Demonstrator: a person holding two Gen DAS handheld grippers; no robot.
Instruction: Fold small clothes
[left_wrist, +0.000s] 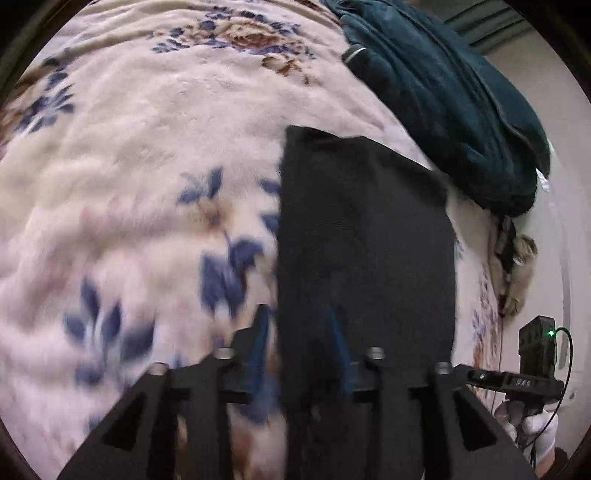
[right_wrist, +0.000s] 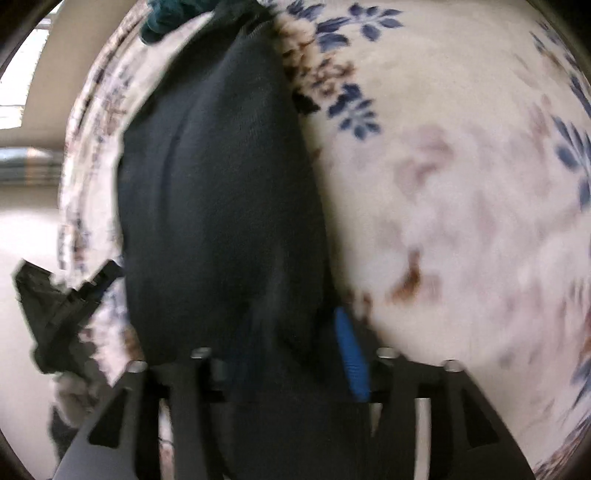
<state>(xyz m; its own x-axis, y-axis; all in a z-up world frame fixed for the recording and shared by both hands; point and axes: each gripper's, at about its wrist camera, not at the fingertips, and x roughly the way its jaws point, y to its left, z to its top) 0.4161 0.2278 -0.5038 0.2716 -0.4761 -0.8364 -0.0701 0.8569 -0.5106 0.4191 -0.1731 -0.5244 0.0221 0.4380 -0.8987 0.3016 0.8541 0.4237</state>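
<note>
A small black garment (left_wrist: 365, 236) hangs from both grippers above a floral blanket (left_wrist: 147, 147). In the left wrist view its near edge runs between the blue-padded fingers of my left gripper (left_wrist: 299, 332), which is shut on it. In the right wrist view the same black garment (right_wrist: 221, 192) stretches away from my right gripper (right_wrist: 295, 343), also shut on its edge, with one blue pad (right_wrist: 351, 354) showing beside the cloth. The right gripper also shows in the left wrist view (left_wrist: 535, 369) at the lower right. The left gripper also shows in the right wrist view (right_wrist: 66, 302) at the left.
A dark teal quilted coat (left_wrist: 454, 96) lies at the far right edge of the bed. A small beige and dark item (left_wrist: 513, 266) lies near the blanket's right edge. Beyond the bed edge is pale floor (right_wrist: 22, 236).
</note>
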